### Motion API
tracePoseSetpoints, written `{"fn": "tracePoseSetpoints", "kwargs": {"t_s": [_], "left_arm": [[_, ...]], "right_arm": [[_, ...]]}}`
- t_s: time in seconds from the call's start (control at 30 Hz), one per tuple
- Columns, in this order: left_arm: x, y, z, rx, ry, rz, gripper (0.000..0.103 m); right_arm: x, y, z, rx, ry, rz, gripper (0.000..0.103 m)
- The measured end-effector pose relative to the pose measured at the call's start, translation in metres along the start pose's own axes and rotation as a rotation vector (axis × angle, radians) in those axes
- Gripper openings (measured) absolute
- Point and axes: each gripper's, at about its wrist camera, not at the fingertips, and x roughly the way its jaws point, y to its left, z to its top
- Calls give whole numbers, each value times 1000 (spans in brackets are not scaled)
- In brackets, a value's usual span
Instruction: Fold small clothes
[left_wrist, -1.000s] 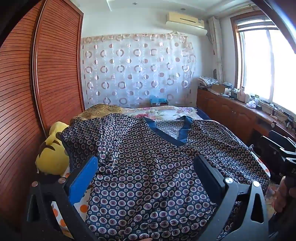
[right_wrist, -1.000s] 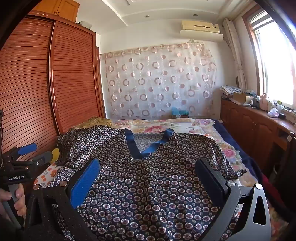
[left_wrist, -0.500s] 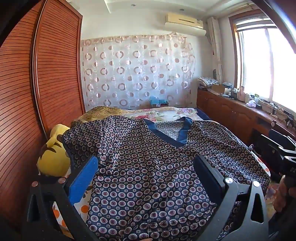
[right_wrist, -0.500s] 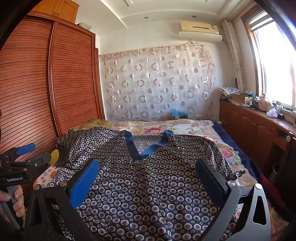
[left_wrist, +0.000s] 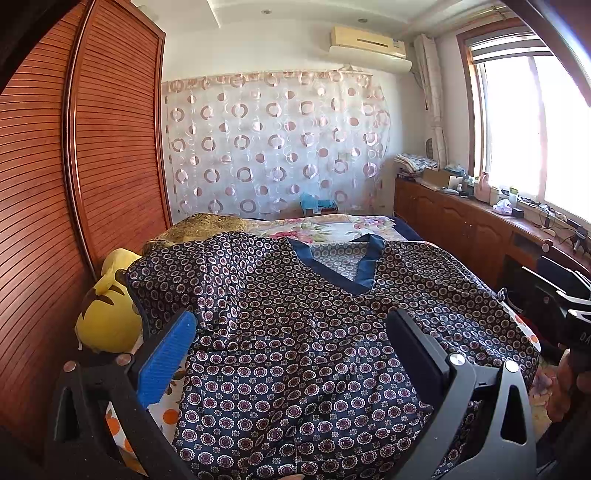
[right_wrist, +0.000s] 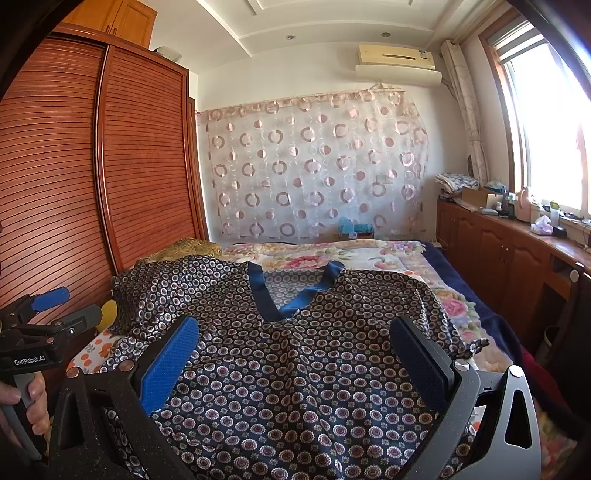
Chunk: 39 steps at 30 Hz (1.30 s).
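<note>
Spread on the bed (left_wrist: 325, 229), the patterned top (left_wrist: 295, 332) lies unfolded; both grippers' jaws gape empty (pinch a sleeve edge first).

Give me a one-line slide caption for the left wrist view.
Open left gripper poised over a patterned navy V-neck top spread on the bed.

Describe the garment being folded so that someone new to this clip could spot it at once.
Start at the bed beside the slatted wooden wardrobe. Spread across its near half lies a dark blue top. Its small ring print and plain blue V-neck band distinguish it from the floral bedspread beneath.
</note>
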Motion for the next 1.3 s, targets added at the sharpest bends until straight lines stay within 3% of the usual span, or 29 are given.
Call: {"fn": "tracePoseSetpoints", "kwargs": {"t_s": [1.3], "left_arm": [[-5, -5, 6, 12, -19, 3, 103]], "right_arm": [[1, 1, -2, 1, -13, 3, 103]]}}
